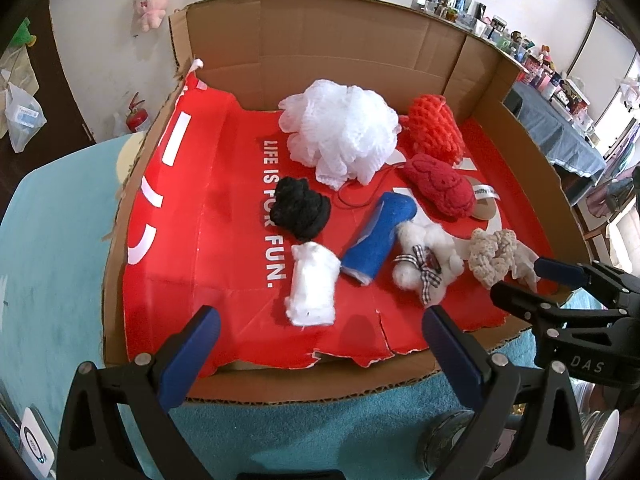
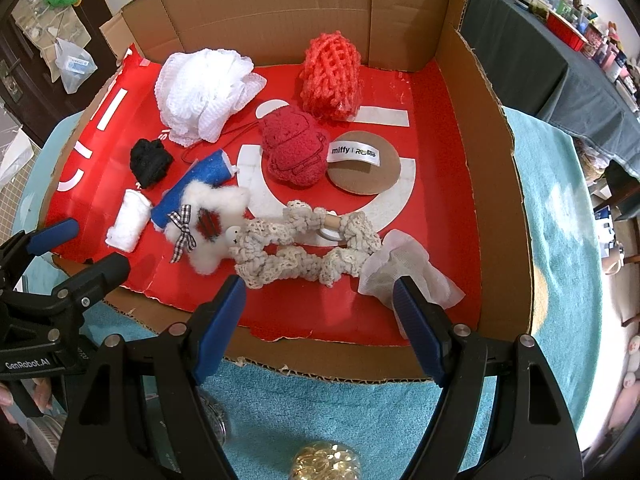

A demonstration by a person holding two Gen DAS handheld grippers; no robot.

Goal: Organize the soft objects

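Right wrist view, contents of the cardboard tray [image 2: 496, 184], red-lined, open at the top, resting on your teal-covered desk [image 2: 560, 208]:
- cream crochet string [image 2: 304, 248] and white tissue [image 2: 404, 268], nearest your right gripper [image 2: 320, 304];
- fluffy white bear [image 2: 208, 224] overlapping a blue roll [image 2: 200, 184];
- white roll [image 2: 128, 220], black knit ball [image 2: 150, 162];
- red plush [image 2: 294, 150] on a cardboard disc, orange mesh [image 2: 330, 76], white mesh puff [image 2: 200, 92] at the back.

All soft items lie loose inside the tray, ungrouped. Whether sorting is starting or nearly finished, you cannot judge from this.

Both your grippers hover at the near edge, jaws spread, holding nothing; left gripper [image 1: 320, 320] faces the white roll.
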